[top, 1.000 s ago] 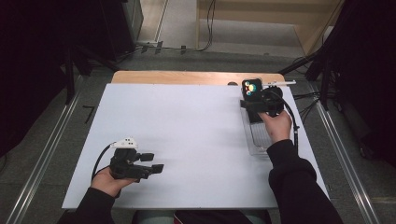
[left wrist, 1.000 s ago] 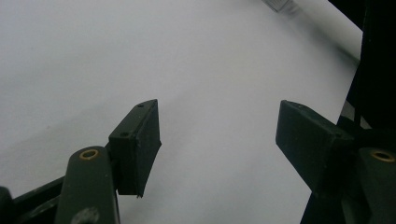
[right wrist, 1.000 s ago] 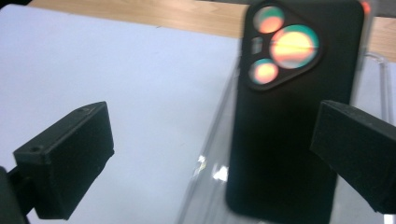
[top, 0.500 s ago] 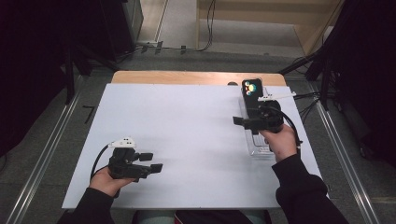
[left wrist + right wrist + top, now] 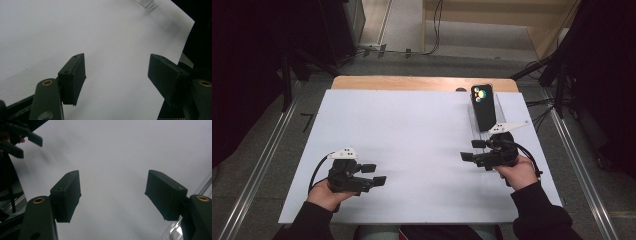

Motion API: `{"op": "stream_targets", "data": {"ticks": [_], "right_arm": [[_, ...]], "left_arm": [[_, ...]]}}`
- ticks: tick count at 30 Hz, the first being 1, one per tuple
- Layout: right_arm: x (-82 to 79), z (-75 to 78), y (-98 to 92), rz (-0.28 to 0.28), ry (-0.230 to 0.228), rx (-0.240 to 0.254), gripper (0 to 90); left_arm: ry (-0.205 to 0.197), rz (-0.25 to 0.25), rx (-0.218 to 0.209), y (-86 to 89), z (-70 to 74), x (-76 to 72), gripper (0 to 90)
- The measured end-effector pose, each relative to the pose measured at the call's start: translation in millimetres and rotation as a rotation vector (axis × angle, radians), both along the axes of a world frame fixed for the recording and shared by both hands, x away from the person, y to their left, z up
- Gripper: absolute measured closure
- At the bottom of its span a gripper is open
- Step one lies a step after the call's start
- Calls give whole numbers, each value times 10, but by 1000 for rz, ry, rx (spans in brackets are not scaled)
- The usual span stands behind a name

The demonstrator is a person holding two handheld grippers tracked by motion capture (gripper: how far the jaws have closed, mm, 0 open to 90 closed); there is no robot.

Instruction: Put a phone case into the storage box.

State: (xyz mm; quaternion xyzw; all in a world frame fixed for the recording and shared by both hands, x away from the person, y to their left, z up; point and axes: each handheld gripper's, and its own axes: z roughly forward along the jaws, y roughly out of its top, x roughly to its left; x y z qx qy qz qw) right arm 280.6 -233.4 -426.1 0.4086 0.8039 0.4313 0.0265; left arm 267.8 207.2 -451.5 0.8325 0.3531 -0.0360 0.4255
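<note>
A dark phone [image 5: 483,106] with a coloured spot on its screen stands upright in a clear stand [image 5: 502,111] at the back right of the white table sheet [image 5: 412,125]. My right gripper [image 5: 471,150] [image 5: 113,187] hovers just in front of the stand and points left. It is open, its jaws have just been closing, and only bare sheet lies between them. My left gripper [image 5: 374,174] [image 5: 117,67] is held low at the front left, pointing right, open with nothing between its jaws.
A wooden table edge [image 5: 412,82] runs along the back of the sheet. Metal rails [image 5: 267,150] flank the table on the floor. The stand's clear edge [image 5: 200,190] lies close at the right of the right gripper view, where the left gripper [image 5: 23,142] shows far off.
My right gripper has drawn back from the phone and stand toward the near side, now pointing left with narrower jaws. The phone stays in the stand. The left gripper has kept still.
</note>
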Motion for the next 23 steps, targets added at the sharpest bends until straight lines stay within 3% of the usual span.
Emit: {"op": "stream_targets", "data": {"ticks": [9, 23], "right_arm": [[-218, -178, -76, 41, -33, -46, 262], [-363, -427, -229, 31, 19, -80, 252]], "left_arm": [[-7, -8, -8, 35, 4, -44, 292], [-35, 4, -16, 60, -26, -76, 288]]}}
